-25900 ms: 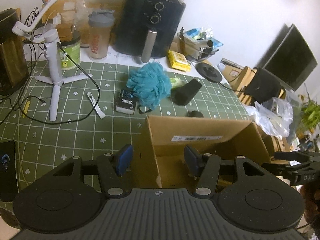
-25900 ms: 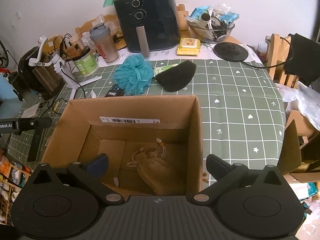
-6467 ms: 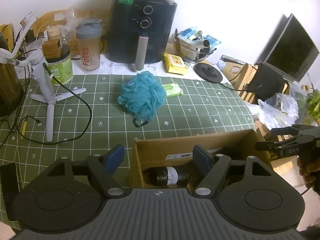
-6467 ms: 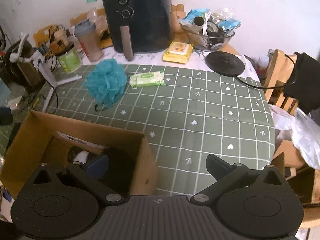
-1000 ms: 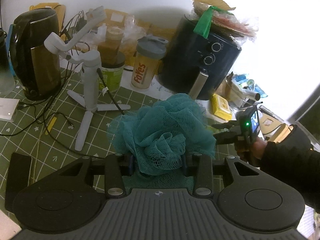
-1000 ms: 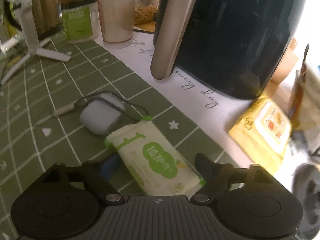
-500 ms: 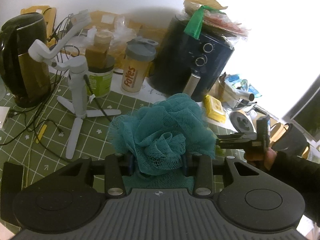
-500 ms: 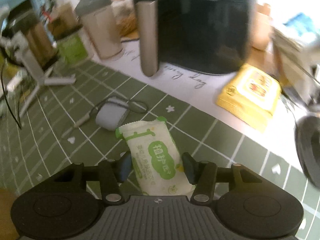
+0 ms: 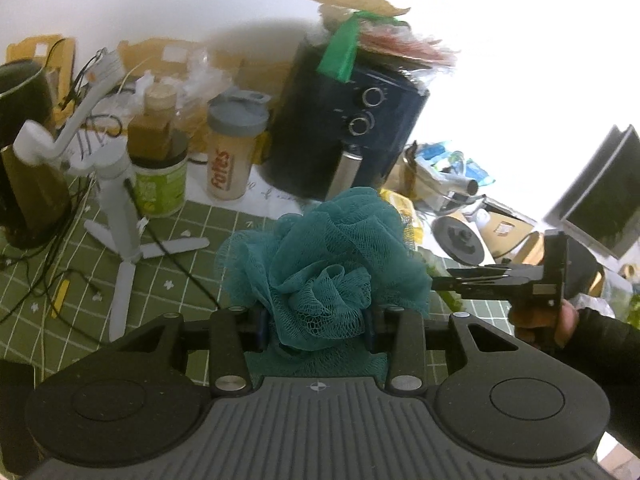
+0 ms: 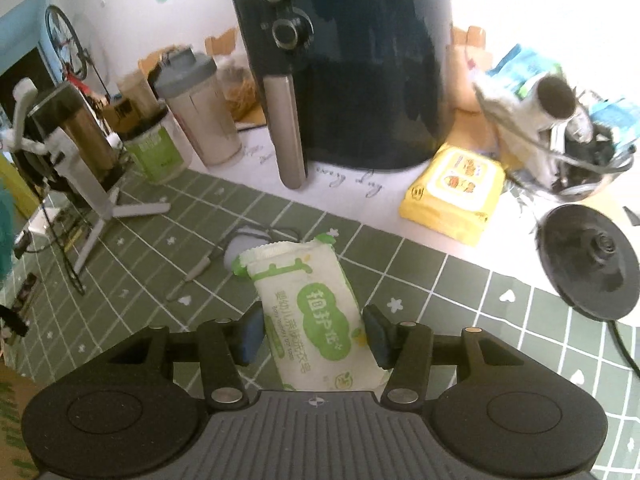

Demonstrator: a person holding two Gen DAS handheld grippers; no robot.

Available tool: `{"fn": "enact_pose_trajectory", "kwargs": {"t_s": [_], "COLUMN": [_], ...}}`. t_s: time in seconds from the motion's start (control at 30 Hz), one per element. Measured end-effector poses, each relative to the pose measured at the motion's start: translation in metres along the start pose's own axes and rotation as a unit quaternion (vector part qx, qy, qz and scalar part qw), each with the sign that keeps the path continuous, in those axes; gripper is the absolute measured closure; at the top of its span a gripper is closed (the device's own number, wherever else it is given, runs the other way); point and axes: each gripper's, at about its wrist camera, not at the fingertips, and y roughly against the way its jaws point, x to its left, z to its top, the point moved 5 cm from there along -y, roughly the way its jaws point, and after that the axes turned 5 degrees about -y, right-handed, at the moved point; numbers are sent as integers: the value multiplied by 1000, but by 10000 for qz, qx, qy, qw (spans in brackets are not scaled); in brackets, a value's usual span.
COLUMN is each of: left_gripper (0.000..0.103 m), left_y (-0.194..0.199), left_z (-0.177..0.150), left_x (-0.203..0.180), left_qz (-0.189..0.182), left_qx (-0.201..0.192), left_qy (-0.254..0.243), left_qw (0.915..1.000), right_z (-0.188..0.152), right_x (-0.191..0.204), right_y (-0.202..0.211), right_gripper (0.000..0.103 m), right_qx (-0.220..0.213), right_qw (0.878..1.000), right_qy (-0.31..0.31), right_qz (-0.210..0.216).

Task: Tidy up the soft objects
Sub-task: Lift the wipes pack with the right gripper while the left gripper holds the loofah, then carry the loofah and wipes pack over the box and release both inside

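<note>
A teal mesh bath sponge (image 9: 324, 256) fills the middle of the left wrist view. My left gripper (image 9: 315, 328) is shut on its lower part and holds it above the green checked tablecloth (image 9: 180, 280). In the right wrist view, a white and green pack of wipes (image 10: 312, 304) sits lengthwise between the blue pads. My right gripper (image 10: 314, 336) is shut on it and carries it clear of the cloth. The left wrist view also shows the right gripper (image 9: 460, 278) from the side, held by a hand (image 9: 560, 320) in a dark sleeve.
A black air fryer (image 10: 352, 64) stands at the back, with a shaker bottle (image 10: 200, 112) and a green jar (image 10: 160, 152) to its left. A white tripod (image 9: 120, 208) and cables lie at the left. A yellow pack (image 10: 456, 196), a cluttered bowl (image 10: 568, 152) and a black kettle base (image 10: 588, 260) are at the right.
My right gripper has closed on the pack of wipes and lifted it off the cloth, rolling as it rose. My left gripper has drifted a little with the sponge still in it.
</note>
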Motion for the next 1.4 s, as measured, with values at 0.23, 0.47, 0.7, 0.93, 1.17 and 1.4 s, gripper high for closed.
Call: {"fn": "enact_pose_trajectory", "kwargs": {"t_s": [0.23,0.47,0.7,0.93,1.17,1.4], "left_gripper": [63,63,63,63,63,63], "left_y": [14,33,51,55,55,58], "left_z": [3,4,-2,-24,-52,-68], "left_x": [-4,1,-10,-30,-46,-60], "left_qz": [41,83,-37,-445,-840,-1169], "left_qx": [-63,-104,-142,15,286,454], "left_qy": [-286,-343,-619,-768,-857,-1007], "left_qw": [9996,9993,9980,9961,9924,9870], "right_z": [-4,-16,-34,-60,-87,-109], "right_x": [17,37,66,96,119,127], "right_y": [48,97,141,164,178,186], "right_gripper": [48,48,48,50,50,50], "right_qx": [-301,-521,-700,-697,-651,-604], "right_qw": [9995,9983,9968,9962,9960,9948], "right_qy": [-58,-235,-388,-505,-589,-811], "right_qz": [-41,-53,51,159,184,117]}}
